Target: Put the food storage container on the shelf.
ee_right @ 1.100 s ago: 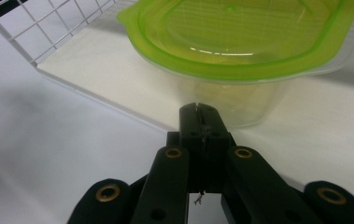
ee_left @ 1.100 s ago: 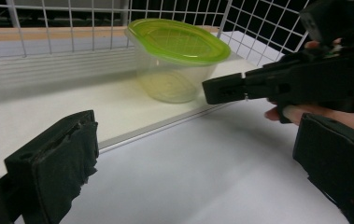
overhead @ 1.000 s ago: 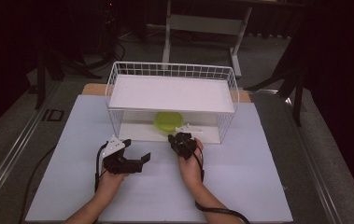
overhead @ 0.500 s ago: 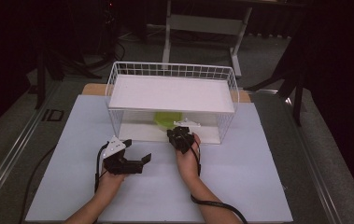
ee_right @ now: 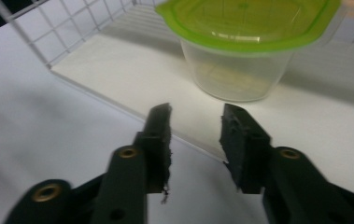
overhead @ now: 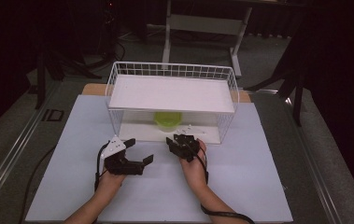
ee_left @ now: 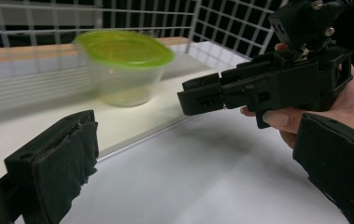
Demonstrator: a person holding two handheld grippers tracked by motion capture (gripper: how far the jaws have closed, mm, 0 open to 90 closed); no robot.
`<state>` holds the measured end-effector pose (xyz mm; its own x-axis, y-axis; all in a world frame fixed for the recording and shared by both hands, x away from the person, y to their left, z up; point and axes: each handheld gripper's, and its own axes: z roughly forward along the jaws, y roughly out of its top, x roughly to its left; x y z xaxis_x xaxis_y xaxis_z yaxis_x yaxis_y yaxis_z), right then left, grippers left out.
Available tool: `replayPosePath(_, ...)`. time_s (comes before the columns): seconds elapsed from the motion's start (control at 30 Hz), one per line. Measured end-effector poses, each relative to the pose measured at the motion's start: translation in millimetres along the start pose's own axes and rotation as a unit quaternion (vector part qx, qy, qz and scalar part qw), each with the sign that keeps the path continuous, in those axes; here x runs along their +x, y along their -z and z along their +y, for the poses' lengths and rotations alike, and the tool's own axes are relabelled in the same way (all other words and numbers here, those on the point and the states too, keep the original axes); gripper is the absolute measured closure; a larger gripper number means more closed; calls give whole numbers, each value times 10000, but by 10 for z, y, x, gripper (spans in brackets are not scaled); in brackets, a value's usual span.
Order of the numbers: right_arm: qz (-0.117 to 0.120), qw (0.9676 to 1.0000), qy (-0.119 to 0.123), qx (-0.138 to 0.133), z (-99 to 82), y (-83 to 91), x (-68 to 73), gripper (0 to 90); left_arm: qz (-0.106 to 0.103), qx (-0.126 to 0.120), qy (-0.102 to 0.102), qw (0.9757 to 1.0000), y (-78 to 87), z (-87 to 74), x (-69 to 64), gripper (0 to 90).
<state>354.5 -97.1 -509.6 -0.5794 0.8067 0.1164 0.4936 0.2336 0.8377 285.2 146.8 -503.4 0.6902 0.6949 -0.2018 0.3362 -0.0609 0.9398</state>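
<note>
So there's a white wire rack (overhead: pixel 172 77) sitting on the white tabletop (overhead: pixel 258 186), with a clear tub with a green lid (overhead: pixel 167 118) on its lower shelf, under the solid white upper shelf; the right tongs (overhead: pixel 177 141) are right at the front edge of that shelf, pointed at the tub just ahead of them, jaws a modest gap apart and gripping nothing; the left tongs (overhead: pixel 138 150) are off to the side, lying over the tabletop and angled toward the right ones, jaws spread wide, also empty; the tub is further from those, ahead and off to their right.
</note>
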Motion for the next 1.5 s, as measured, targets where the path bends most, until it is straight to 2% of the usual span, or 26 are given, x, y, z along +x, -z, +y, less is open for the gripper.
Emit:
replayPosePath(0.03, 73, 9999, 53, -53, -2, 48, 0, 488, -26, 26, -26, 10000, 3, 7, -9, 11)
replayPosePath(0.1, 159, 9998, 61, -75, -8, 112, 4, 451, -77, 20, -56, 10000, 13, 19, -30, 12)
replayPosePath(0.27, 374, 9989, 91, -272, -30, 284, 12, 249, -149, 33, -72, 9999, 35, 45, -64, 11)
replayPosePath(0.33, 535, 9982, 104, -267, -47, 325, 2, 186, -185, 25, -71, 9998, 37, 49, -68, 12)
replayPosePath(0.4, 537, 9979, 200, -311, -64, 355, 5, 160, -229, 61, -105, 9997, 41, 60, -88, 11)
replayPosePath(0.5, 540, 9973, 354, -351, -96, 402, 5, 141, -276, 122, -124, 9995, 49, 67, -106, 11)
replayPosePath(0.6, 592, 9970, 320, -390, -125, 477, -6, 143, -338, 166, -193, 9991, 79, 82, -123, 11)
replayPosePath(0.83, 597, 9963, 312, -543, -158, 681, -67, 147, -369, 164, -189, 9990, 189, 110, -136, 11)
replayPosePath(0.97, 596, 9957, 308, -632, -191, 787, -120, 154, -352, 138, -196, 9991, 273, 116, -134, 12)
replayPosePath(1.07, 574, 9953, 359, -699, -216, 871, -160, 154, -241, 40, -248, 9994, 344, 111, -132, 12)
replayPosePath(1.3, 529, 9954, 392, -693, -265, 1030, -243, 153, -240, 66, -202, 9995, 438, 90, -112, 12)
replayPosePath(1.5, 562, 9957, 413, -604, -327, 1121, -283, 153, -220, 165, -126, 9995, 513, -9, -67, 12)
